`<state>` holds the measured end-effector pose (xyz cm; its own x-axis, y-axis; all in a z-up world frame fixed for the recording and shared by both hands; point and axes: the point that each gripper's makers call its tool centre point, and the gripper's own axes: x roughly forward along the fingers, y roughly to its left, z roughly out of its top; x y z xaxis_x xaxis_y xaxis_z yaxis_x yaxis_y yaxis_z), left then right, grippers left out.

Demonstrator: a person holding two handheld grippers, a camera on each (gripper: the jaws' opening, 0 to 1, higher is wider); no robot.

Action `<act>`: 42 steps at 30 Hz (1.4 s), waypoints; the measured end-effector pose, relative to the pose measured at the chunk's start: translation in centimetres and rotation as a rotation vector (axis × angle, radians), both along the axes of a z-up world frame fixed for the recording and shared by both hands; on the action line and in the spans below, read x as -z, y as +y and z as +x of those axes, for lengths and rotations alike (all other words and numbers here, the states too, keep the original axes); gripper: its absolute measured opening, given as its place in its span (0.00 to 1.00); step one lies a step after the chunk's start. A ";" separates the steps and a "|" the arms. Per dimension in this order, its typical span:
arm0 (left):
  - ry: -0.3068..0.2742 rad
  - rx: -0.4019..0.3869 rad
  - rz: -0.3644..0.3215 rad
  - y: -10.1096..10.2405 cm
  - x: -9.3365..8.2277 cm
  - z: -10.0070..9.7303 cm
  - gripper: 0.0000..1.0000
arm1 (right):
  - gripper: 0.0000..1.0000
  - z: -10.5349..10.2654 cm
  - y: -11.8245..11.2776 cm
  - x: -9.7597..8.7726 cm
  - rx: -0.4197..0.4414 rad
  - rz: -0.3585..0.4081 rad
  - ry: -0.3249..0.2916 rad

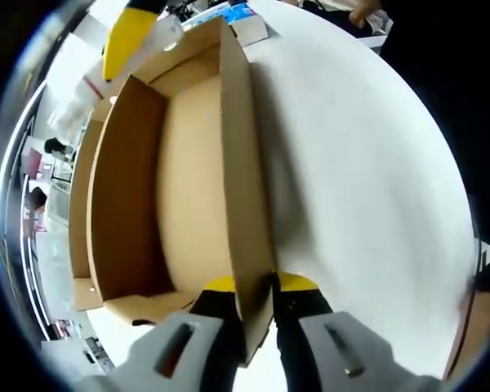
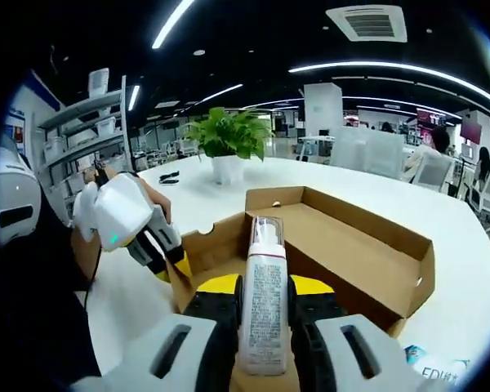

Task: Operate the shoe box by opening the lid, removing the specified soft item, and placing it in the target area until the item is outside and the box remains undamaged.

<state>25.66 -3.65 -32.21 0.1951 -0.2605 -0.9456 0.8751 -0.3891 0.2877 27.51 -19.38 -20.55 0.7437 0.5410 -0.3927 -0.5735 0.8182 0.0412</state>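
Left gripper [image 1: 256, 294] clamped on box [image 1: 192, 196] wall. Right gripper [image 2: 264, 296] closed round upright bottle [image 2: 264, 306], above open box on white table [image 2: 474, 278].

Open brown cardboard shoe box [image 2: 343, 245] on white table, white bottle [image 2: 264, 302] upright above it

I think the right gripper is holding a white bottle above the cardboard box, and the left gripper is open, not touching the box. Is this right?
Not quite. The left gripper is not open and free: in the left gripper view its jaws are shut on a wall of the cardboard box. The rest holds: the right gripper is holding the white bottle above the box.
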 end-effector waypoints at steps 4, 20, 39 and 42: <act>0.001 -0.001 -0.002 0.0 0.0 0.0 0.12 | 0.20 -0.4 -1.6 -0.6 0.034 0.009 -0.015; -0.010 -0.012 0.009 0.0 0.1 0.1 0.13 | 0.20 -3.9 -11.5 -3.3 0.277 -0.022 -0.093; -0.023 -0.021 0.022 0.1 0.2 0.4 0.13 | 0.20 -9.2 -22.2 -4.2 0.543 -0.065 -0.120; -0.027 -0.023 0.029 0.2 0.2 0.4 0.13 | 0.20 -9.7 -24.0 -3.6 0.585 -0.052 -0.114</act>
